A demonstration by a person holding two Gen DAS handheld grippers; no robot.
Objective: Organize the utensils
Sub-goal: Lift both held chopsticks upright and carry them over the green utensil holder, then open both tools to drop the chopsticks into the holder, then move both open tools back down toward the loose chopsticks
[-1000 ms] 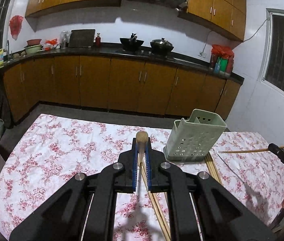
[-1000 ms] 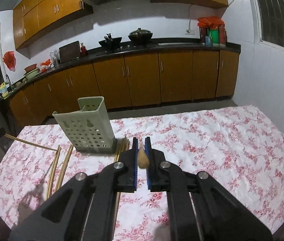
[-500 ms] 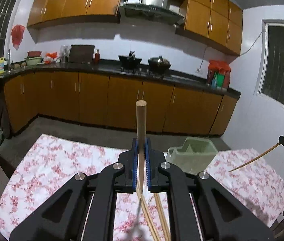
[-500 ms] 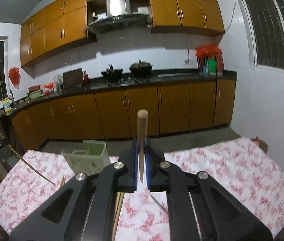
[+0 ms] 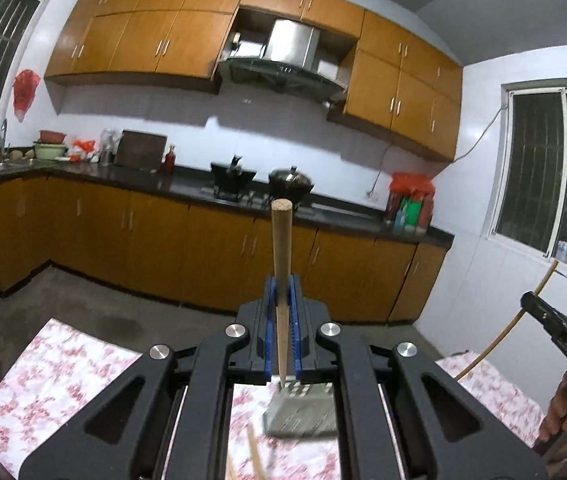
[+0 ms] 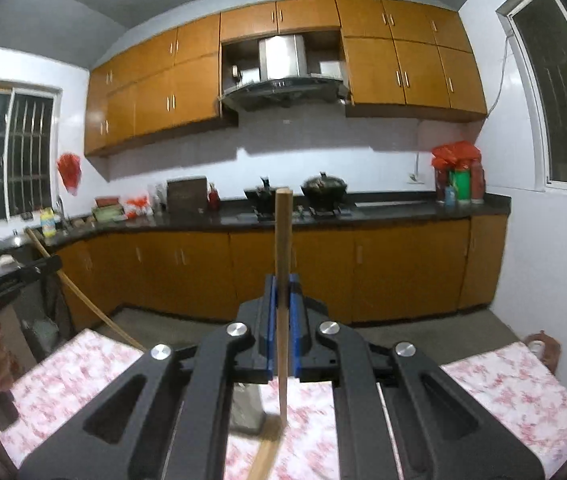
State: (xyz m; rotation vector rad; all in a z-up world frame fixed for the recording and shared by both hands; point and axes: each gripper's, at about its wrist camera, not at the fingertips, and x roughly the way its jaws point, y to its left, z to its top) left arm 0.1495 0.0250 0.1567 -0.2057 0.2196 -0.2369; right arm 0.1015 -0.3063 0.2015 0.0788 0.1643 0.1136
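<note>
Gripping a wooden chopstick [image 5: 281,264] between its blue pads [image 5: 269,320], the left gripper [image 5: 282,320] has its jaws closed onto the stick, which stands upright with its blunt end up against the lower cabinets [image 5: 155,248] and its thin tip down near the perforated green utensil holder [image 5: 303,412]. That holder stands on the flowered tablecloth [image 5: 63,376], partly hidden between the gripper's black arms, and is blurred. Another chopstick [image 5: 255,456] lies on the cloth just in front of the holder.

The right gripper [image 6: 282,316] is likewise clamped on its own upright chopstick [image 6: 283,264], with the blunt end topmost and the thin end pointing down toward the cloth [image 6: 503,396]. The holder [image 6: 248,408] shows only as a blurred grey-green sliver just left of that stick. A loose chopstick [image 6: 265,454] lies on the cloth below it.

In the left view the right gripper [image 5: 555,332] appears at the right edge, its stick slanting upward. In the right view the left gripper [image 6: 15,276] shows at the left edge, also with a slanting stick. A stove with pots [image 6: 323,192] sits on the counter behind
</note>
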